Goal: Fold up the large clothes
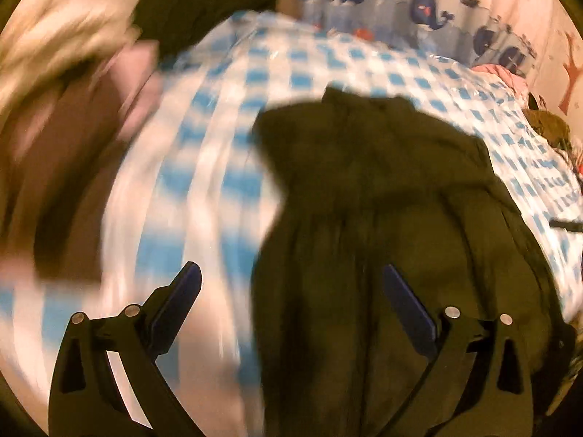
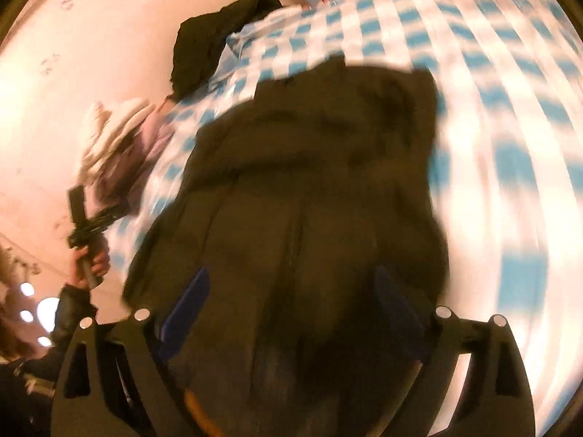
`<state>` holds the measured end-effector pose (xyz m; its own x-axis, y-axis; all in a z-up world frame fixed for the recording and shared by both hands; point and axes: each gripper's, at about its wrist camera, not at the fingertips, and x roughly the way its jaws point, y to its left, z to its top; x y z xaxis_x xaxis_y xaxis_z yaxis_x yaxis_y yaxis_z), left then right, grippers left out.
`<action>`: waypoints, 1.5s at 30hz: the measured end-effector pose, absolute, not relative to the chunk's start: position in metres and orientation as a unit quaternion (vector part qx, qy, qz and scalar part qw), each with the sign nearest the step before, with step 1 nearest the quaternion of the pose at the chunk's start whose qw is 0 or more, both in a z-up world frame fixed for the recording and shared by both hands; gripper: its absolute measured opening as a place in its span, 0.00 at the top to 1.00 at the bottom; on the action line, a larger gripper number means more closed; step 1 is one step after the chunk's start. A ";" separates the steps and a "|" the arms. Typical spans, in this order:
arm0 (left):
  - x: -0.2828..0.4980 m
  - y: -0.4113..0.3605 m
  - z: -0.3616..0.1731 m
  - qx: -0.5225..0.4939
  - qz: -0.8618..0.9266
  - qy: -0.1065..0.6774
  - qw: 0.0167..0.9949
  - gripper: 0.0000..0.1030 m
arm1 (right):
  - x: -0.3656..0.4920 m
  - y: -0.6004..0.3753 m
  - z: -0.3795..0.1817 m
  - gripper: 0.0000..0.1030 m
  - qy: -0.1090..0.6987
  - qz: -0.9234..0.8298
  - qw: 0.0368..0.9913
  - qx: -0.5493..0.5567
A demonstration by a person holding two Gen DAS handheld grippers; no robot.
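A large dark olive garment (image 1: 382,189) lies bunched on a blue-and-white checked cover (image 1: 218,116). My left gripper (image 1: 291,273) is open above the garment's near left edge, its left finger over the cover and its right finger over the cloth. In the right wrist view the same garment (image 2: 309,167) fills the middle, and my right gripper (image 2: 291,276) is open with both fingers over its near end, nothing between them. The left gripper (image 2: 78,200) also shows at the left edge of that view, held in a hand. Both views are blurred.
A second dark garment (image 1: 204,7) lies at the cover's far corner, also in the right wrist view (image 2: 215,40). Pink and white clothes (image 1: 138,69) lie at the left edge. A whale-print fabric (image 1: 419,7) hangs behind. Pink and patterned items (image 1: 510,76) sit at the far right.
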<state>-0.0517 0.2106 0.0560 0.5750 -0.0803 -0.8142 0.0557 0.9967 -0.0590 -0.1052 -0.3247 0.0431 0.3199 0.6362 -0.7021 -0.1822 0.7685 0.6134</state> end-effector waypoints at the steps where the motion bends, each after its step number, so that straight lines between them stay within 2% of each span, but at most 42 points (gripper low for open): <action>1: -0.069 0.220 0.049 -0.035 -0.037 0.469 0.882 0.07 | -0.121 -0.332 0.039 0.14 0.529 0.262 0.772 0.233; 5: -0.134 0.243 0.003 -0.115 -0.036 0.511 0.851 0.07 | -0.181 -0.349 0.020 0.14 0.554 0.248 0.749 0.266; 11: -0.176 0.235 -0.040 -0.173 -0.065 0.536 0.824 0.07 | -0.216 -0.334 -0.002 0.14 0.585 0.254 0.708 0.303; 17: -0.185 0.203 -0.049 -0.154 -0.094 0.550 0.816 0.07 | -0.232 -0.311 -0.020 0.14 0.613 0.258 0.677 0.316; 24: -0.182 0.192 -0.052 -0.149 -0.099 0.557 0.811 0.08 | -0.236 -0.294 -0.035 0.14 0.606 0.276 0.664 0.341; 25: -0.182 0.191 -0.053 -0.148 -0.096 0.556 0.812 0.12 | -0.236 -0.293 -0.034 0.17 0.599 0.277 0.668 0.344; 26: -0.182 0.191 -0.054 -0.146 -0.090 0.558 0.812 0.28 | -0.237 -0.294 -0.034 0.23 0.592 0.277 0.674 0.344; 27: -0.180 0.190 -0.056 -0.147 -0.084 0.561 0.810 0.44 | -0.239 -0.294 -0.035 0.48 0.591 0.274 0.681 0.336; 28: -0.180 0.192 -0.057 -0.153 -0.079 0.560 0.810 0.54 | -0.240 -0.295 -0.036 0.66 0.584 0.272 0.685 0.341; 29: -0.181 0.194 -0.058 -0.161 -0.081 0.558 0.810 0.73 | -0.241 -0.295 -0.035 0.69 0.577 0.274 0.688 0.344; 30: -0.181 0.196 -0.058 -0.165 -0.079 0.555 0.811 0.82 | -0.243 -0.295 -0.033 0.74 0.568 0.277 0.694 0.344; 33: -0.187 0.196 -0.048 -0.171 -0.080 0.538 0.822 0.91 | -0.248 -0.298 -0.021 0.79 0.535 0.291 0.708 0.356; 41: -0.221 0.194 0.027 -0.189 -0.121 0.466 0.856 0.94 | -0.271 -0.332 0.031 0.83 0.437 0.350 0.728 0.395; 44: -0.241 0.194 0.044 -0.171 -0.136 0.465 0.858 0.93 | -0.280 -0.335 0.030 0.82 0.459 0.358 0.719 0.381; 45: -0.243 0.194 0.038 -0.163 -0.138 0.477 0.853 0.92 | -0.281 -0.334 0.021 0.78 0.480 0.351 0.711 0.375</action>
<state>-0.2425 0.1936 0.0379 0.5068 -0.3914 -0.7681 0.0807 0.9086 -0.4097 -0.2812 -0.3344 0.0212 0.2920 0.8593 -0.4199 -0.1390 0.4725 0.8703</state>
